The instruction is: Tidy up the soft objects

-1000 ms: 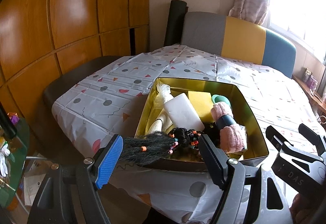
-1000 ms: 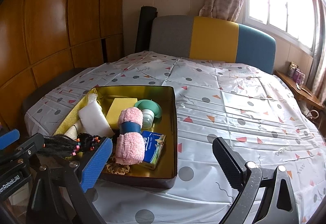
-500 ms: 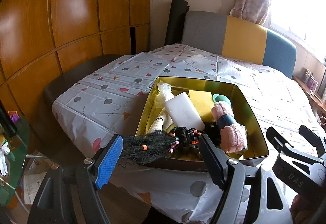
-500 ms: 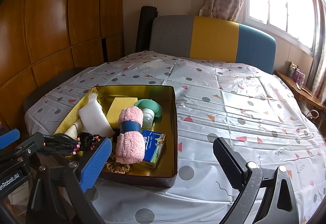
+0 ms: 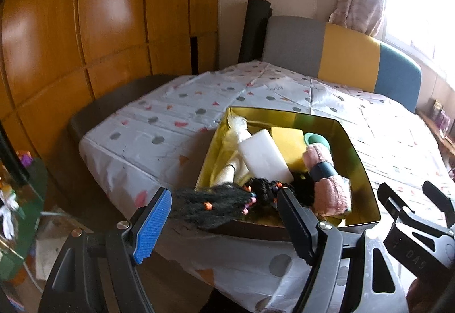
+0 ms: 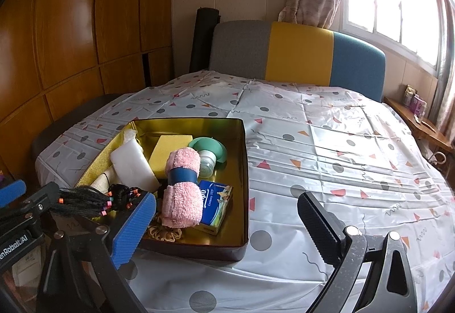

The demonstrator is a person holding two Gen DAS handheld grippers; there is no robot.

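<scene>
Both the left gripper (image 5: 224,216) and the right gripper (image 6: 227,216) are hanging spread and empty just short of the gold box (image 6: 244,170). Most soft items are sitting inside it; only the black braided wig (image 5: 210,206) is spilling over its near-left rim, seemingly the last thing left.

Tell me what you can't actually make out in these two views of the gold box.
- Tissue pack: print too small to read in the right wrist view; the pink towel roll mostly hides it in the left.
- Scrunchie: partly behind the right gripper.
- Black braided hairpiece: box end hidden by the left gripper.
</scene>
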